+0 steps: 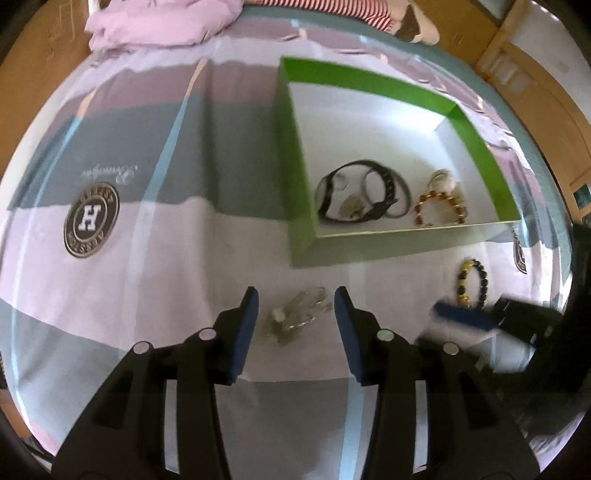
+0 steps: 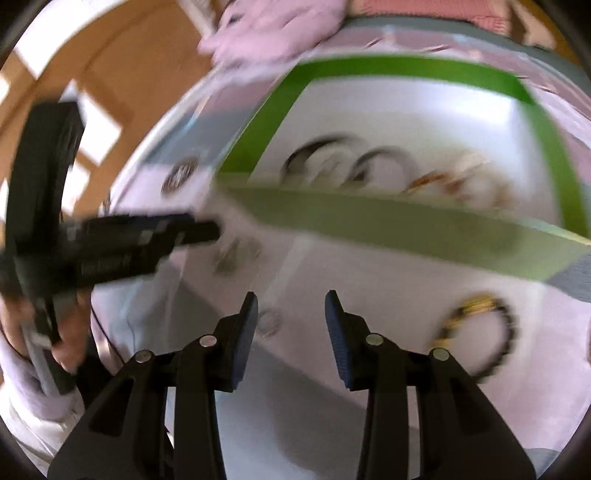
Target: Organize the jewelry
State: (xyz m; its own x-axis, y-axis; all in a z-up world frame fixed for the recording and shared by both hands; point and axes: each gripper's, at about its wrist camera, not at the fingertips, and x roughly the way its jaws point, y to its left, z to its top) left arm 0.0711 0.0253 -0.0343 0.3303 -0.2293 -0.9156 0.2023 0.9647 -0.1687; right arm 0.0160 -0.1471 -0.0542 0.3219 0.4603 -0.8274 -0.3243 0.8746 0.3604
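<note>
Your left gripper (image 1: 295, 306) hangs spread around a clear crystal bracelet (image 1: 295, 317) on the bedsheet (image 1: 147, 258), short of the green box (image 1: 295, 206). Closing unevenly could nudge it aside. Your right gripper (image 2: 290, 314) is released, empty.

crumpled lilac cloth (image 1: 162, 22) on patchwork bedsheet (image 1: 110, 288)

Home bedroom, bed w/ patchwork sheet (image 1: 177, 236), crumpled pink duvet (image 1: 162, 22), wood furniture (image 1: 517, 66)
</note>
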